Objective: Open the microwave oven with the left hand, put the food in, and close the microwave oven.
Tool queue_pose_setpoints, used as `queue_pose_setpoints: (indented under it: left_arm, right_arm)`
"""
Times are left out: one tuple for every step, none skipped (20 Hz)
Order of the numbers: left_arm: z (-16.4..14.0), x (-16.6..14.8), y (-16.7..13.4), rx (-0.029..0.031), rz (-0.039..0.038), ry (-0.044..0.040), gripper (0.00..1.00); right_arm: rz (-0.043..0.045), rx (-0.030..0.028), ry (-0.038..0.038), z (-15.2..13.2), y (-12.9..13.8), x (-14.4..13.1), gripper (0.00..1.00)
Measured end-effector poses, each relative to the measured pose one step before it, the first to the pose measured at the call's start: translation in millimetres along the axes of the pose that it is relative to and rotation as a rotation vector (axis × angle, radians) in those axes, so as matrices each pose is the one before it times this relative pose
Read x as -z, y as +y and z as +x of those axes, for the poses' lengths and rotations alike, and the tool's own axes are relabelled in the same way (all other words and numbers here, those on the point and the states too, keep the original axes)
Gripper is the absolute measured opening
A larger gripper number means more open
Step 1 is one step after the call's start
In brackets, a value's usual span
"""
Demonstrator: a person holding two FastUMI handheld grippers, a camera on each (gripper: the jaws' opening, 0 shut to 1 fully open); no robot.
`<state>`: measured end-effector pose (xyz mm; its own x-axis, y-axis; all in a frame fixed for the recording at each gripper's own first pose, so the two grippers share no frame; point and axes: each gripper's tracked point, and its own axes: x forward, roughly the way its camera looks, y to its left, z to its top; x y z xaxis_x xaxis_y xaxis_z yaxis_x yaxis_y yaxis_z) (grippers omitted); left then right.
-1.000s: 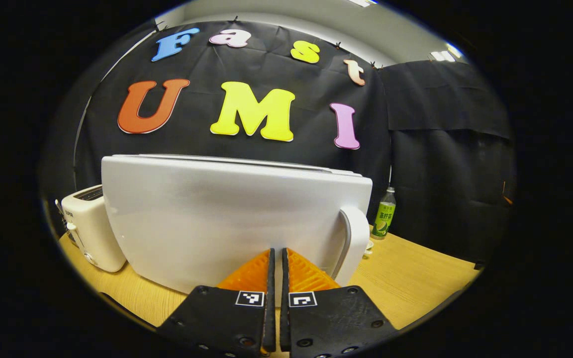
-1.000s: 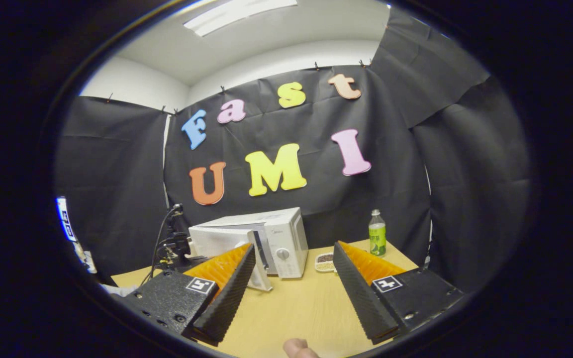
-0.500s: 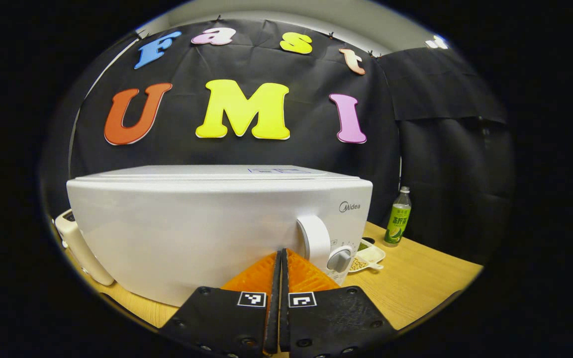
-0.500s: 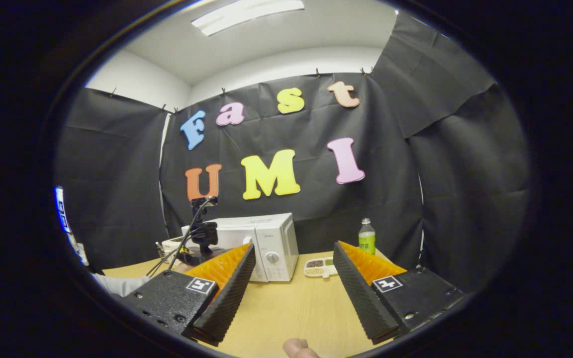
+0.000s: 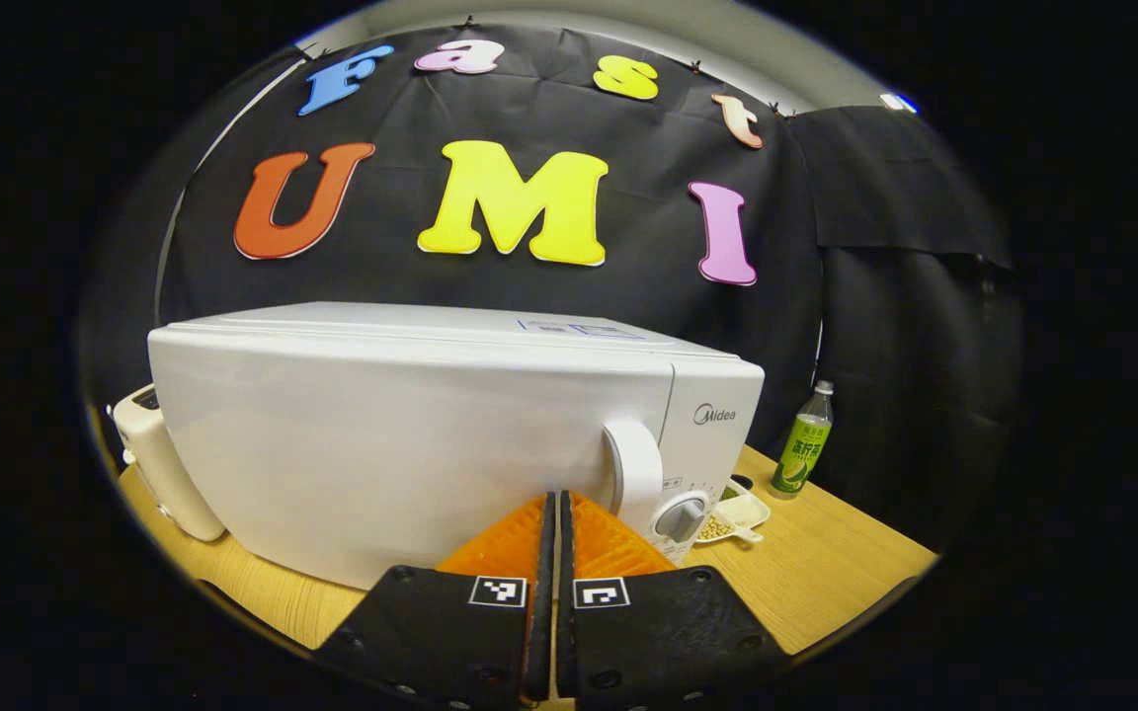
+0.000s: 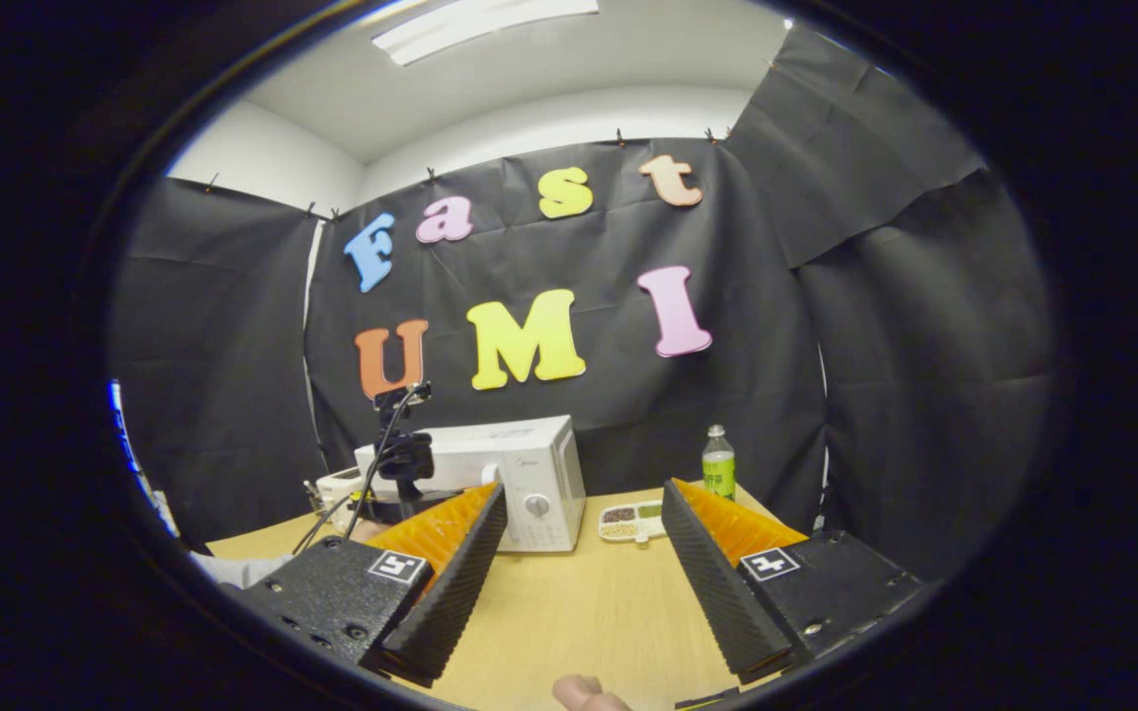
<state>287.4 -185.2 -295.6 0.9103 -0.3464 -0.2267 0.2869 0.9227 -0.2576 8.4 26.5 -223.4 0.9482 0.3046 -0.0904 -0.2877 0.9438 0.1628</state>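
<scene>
In the left gripper view the left gripper (image 5: 555, 513) sits with its two fingers pressed together, nothing between them, right in front of the white microwave oven (image 5: 411, 434), whose door is closed flush with the body. This close view shows detail the other lacks: the curved white door handle (image 5: 631, 472) just right of the fingertips, a grey knob (image 5: 683, 515) below it on the control panel, and part of a cream toaster (image 5: 159, 472) behind the oven's left side. The right gripper view, from farther back, takes in the whole wooden counter (image 6: 579, 602) and the right gripper (image 6: 584, 513) with its fingers spread wide apart and holding nothing. There the microwave oven (image 6: 520, 479) stands at the back of the counter, with a divided white tray of food (image 6: 632, 520) just to its right, a green-labelled bottle (image 6: 718, 474) beyond that, and a fingertip (image 6: 584, 694) at the bottom edge.
</scene>
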Motion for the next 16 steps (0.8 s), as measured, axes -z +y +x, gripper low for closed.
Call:
queue_pose_setpoints:
  left_arm:
    - [-6.09, 0.35, -0.95, 0.00202, -0.00581, 0.00189, 0.04]
    - [-6.43, -1.32, -0.18, -0.00090, 0.00000, -0.00733, 0.04]
    - [-6.21, -0.94, -0.06, -0.00144, 0.00393, -0.00566, 0.04]
    - [-5.84, 1.05, 3.24, -0.01659, 0.01286, 0.00534, 0.04]
    - [-3.14, 2.64, -1.94, 0.00308, 0.00027, 0.00516, 0.04]
    - [-9.79, -0.41, -8.12, 0.02524, -0.00841, 0.01856, 0.17]
    - [-9.95, -1.25, -6.58, 0.02201, -0.00560, 0.00647, 0.47]
    - [-10.21, -3.65, -3.68, 0.00801, 0.00250, -0.00528, 0.77]
    - [-9.05, -6.45, 0.23, -0.01302, 0.01109, -0.01251, 0.94]
    - [-12.26, -5.29, 4.24, -0.03706, 0.02255, -0.00718, 0.96]
    - [-11.29, -6.57, 5.07, -0.03858, 0.02641, -0.00731, 0.96]
    - [-11.49, -6.02, 1.42, -0.02811, 0.02162, -0.00190, 0.96]
    - [-13.93, -5.77, 0.26, -0.01707, 0.01090, -0.00453, 0.84]
    - [-14.70, -9.37, 0.13, -0.01215, 0.00338, -0.01191, 0.96]
    - [-14.82, -5.11, 0.00, -0.00963, 0.00263, 0.00352, 0.95]
    - [-13.46, -6.56, -0.13, -0.00764, 0.00171, -0.00432, 0.96]
  right_arm:
    - [-0.00028, 0.00429, 0.00145, -1.54, 1.08, -1.86, 0.91]
    - [0.00100, 0.00328, -0.00107, -2.75, 2.29, -1.72, 1.00]
    - [0.00236, 0.00347, 0.00198, -2.05, 1.50, -1.60, 1.00]
    - [-0.00132, 0.00299, 0.00861, -1.61, 2.24, 1.39, 0.91]
    - [-0.00525, 0.00279, 0.00857, -2.67, 2.09, -1.06, 1.00]
    - [-0.00481, 0.00434, 0.00080, -3.16, 1.42, -2.62, 1.00]
    - [-0.00477, 0.00691, -0.00312, -3.20, 0.96, -3.54, 1.00]
    - [-0.00461, 0.00904, -0.00648, -2.67, 0.20, -3.27, 1.00]
    - [-0.00594, 0.01148, -0.00427, -2.13, -0.17, -3.61, 1.00]
    - [-0.00627, 0.01278, -0.00051, -0.62, -0.70, -1.08, 0.90]
    - [-0.00559, 0.01253, 0.00523, -0.40, -0.71, -0.66, 0.90]
    - [-0.00107, 0.01131, 0.00632, -1.39, -0.15, -0.98, 0.90]
    - [0.00166, 0.00771, 0.00570, -0.90, 0.45, -1.11, 0.90]
    - [0.00183, 0.00643, 0.00545, -1.34, -0.21, -1.19, 0.90]
    - [0.00311, 0.00968, 0.00510, -0.47, -0.84, -2.78, 0.90]
    - [0.00802, 0.01093, 0.00314, -0.38, -1.33, -2.86, 0.90]
